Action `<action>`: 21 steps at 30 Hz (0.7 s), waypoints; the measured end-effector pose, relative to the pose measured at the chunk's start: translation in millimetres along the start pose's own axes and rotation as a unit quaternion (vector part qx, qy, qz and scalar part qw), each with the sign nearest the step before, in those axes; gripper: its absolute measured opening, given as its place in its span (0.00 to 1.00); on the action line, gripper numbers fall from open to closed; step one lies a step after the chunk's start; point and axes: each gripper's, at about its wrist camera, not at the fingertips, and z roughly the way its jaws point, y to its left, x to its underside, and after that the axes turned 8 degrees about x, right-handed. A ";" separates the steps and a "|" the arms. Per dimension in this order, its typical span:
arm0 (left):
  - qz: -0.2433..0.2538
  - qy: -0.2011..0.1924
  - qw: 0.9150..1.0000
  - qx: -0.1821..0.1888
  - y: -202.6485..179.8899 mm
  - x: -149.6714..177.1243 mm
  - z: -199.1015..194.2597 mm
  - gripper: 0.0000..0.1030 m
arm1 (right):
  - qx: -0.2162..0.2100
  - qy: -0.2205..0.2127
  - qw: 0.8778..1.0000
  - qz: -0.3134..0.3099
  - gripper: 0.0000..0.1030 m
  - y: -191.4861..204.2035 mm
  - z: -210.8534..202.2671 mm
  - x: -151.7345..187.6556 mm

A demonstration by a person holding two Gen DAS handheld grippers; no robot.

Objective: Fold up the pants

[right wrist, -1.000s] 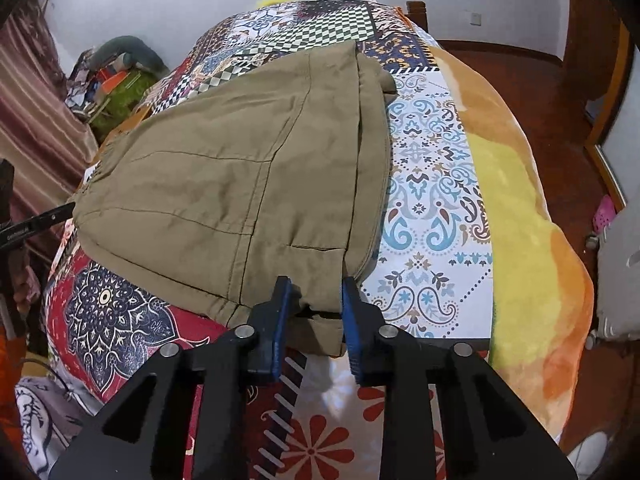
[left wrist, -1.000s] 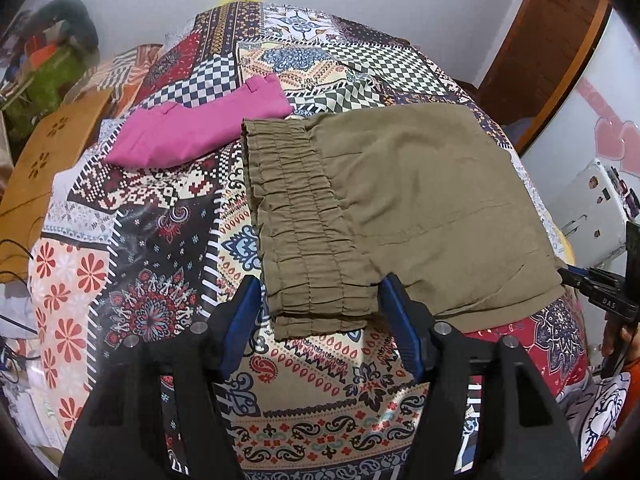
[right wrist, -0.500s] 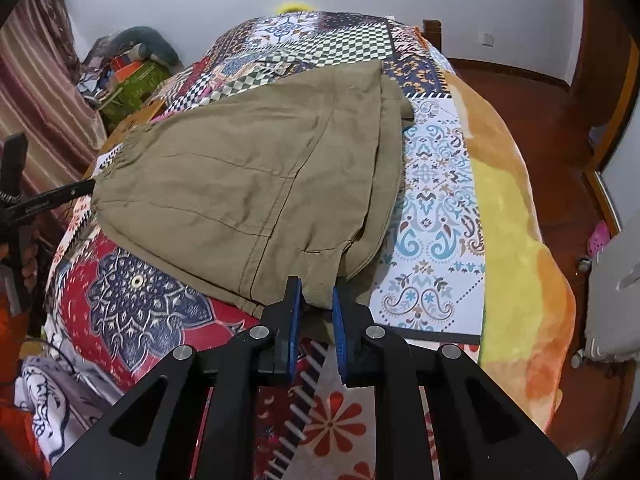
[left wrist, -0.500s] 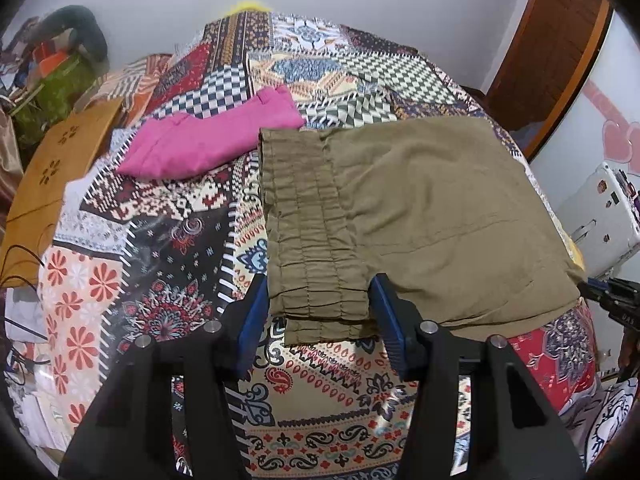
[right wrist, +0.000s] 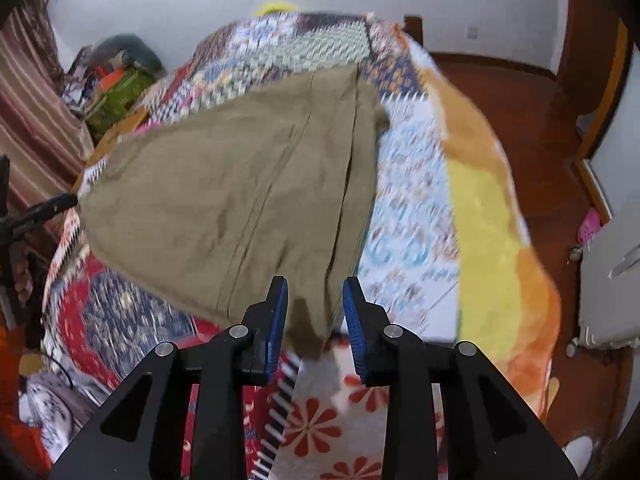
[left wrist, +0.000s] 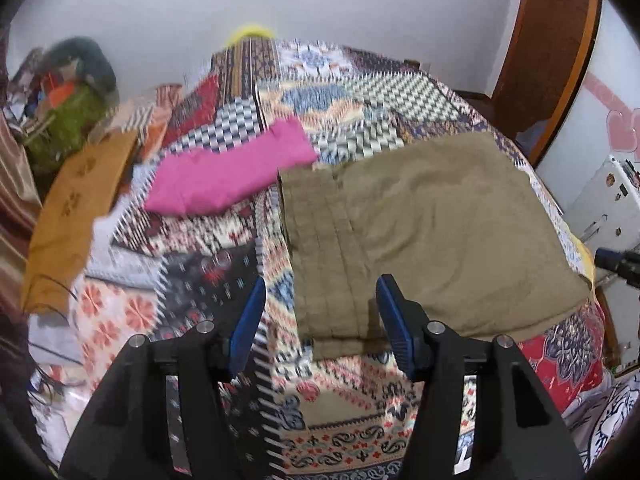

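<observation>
The olive-green pants (left wrist: 420,232) lie folded flat on the patterned bedspread (left wrist: 192,280), elastic waistband toward the left. My left gripper (left wrist: 320,320) is open, its blue pads on either side of the waistband's near corner without touching it. In the right wrist view the pants (right wrist: 240,200) spread ahead. My right gripper (right wrist: 314,316) is open, with the near corner of the pant legs lying between its pads. The other gripper's tip shows at the left edge there (right wrist: 44,208).
A folded pink garment (left wrist: 228,172) lies beyond the waistband on the left. A wooden board (left wrist: 76,208) and a pile of clutter (left wrist: 72,108) sit off the bed's left side. The bed's right edge drops to a wooden floor (right wrist: 520,120). A white appliance (left wrist: 608,204) stands at the right.
My right gripper was shut on the pants' corner and has opened, letting it go. Both grippers have lifted and pulled back; the left jaws have opened wider.
</observation>
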 end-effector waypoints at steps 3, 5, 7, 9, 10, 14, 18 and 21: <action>-0.001 -0.013 1.000 -0.003 4.7 -17.9 -2.2 0.56 | 0.007 -0.034 0.999 -0.004 0.38 -1.1 -6.3 -18.9; -0.004 -0.016 1.000 -0.011 8.5 -29.8 2.2 0.56 | 0.012 -0.048 0.999 -0.014 0.38 1.4 -6.1 -33.5; -0.010 -0.016 1.000 -0.011 12.1 -39.4 8.0 0.56 | 0.013 -0.063 0.998 -0.022 0.38 2.5 -3.6 -49.2; -0.022 -0.013 1.000 -0.005 20.1 -50.9 19.5 0.57 | 0.015 -0.075 0.997 -0.028 0.38 3.6 2.6 -66.1; -0.029 -0.010 1.000 -0.002 23.7 -55.7 25.4 0.57 | 0.015 -0.079 0.996 -0.031 0.39 3.1 5.8 -73.7; -0.058 0.008 0.998 0.011 37.3 -71.4 52.1 0.57 | 0.017 -0.088 0.995 -0.038 0.40 1.5 25.1 -103.9; -0.086 0.032 0.995 0.032 49.4 -82.2 80.1 0.57 | 0.021 -0.085 0.995 -0.048 0.42 0.2 50.9 -128.7; -0.089 0.052 0.994 0.041 50.3 -87.7 99.6 0.58 | 0.028 -0.081 0.995 -0.056 0.48 -0.7 71.9 -144.0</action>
